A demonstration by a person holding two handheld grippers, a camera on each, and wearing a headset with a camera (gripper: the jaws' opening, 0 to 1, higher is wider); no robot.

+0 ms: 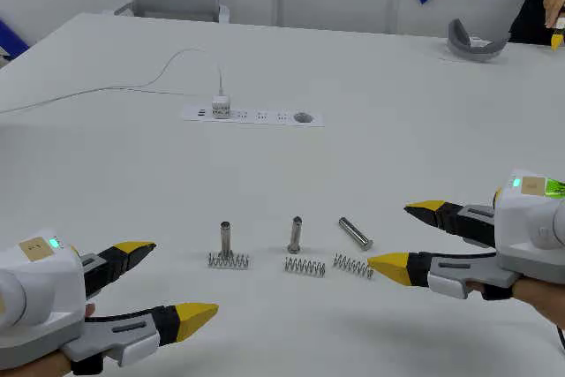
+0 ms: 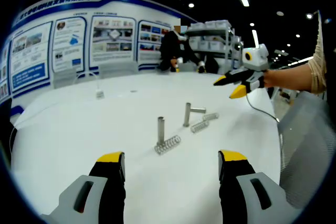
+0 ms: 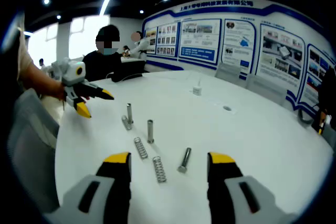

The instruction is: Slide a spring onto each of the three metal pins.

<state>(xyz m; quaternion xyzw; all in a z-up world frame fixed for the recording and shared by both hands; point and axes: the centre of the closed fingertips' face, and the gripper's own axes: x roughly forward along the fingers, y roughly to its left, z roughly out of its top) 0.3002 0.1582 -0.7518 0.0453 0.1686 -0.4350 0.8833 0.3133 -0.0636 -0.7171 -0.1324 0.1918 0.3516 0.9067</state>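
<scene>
Two metal pins stand upright on the white table, the left pin (image 1: 226, 238) (image 2: 161, 130) and the middle pin (image 1: 295, 234) (image 2: 187, 114). The third pin (image 1: 355, 233) (image 3: 184, 160) lies flat. Three springs lie in front of them: left spring (image 1: 228, 260), middle spring (image 1: 305, 266) (image 3: 140, 147) and right spring (image 1: 353, 266) (image 3: 158, 169). My left gripper (image 1: 166, 282) (image 2: 170, 157) is open, low and left of the row. My right gripper (image 1: 406, 236) (image 3: 169, 158) is open just right of the lying pin. Neither holds anything.
A white power strip (image 1: 252, 116) with a plugged-in charger (image 1: 221, 106) and its cable lies farther back. A grey curved object (image 1: 474, 41) sits at the far right edge. Chairs stand behind the table. People sit at another table (image 3: 107, 51).
</scene>
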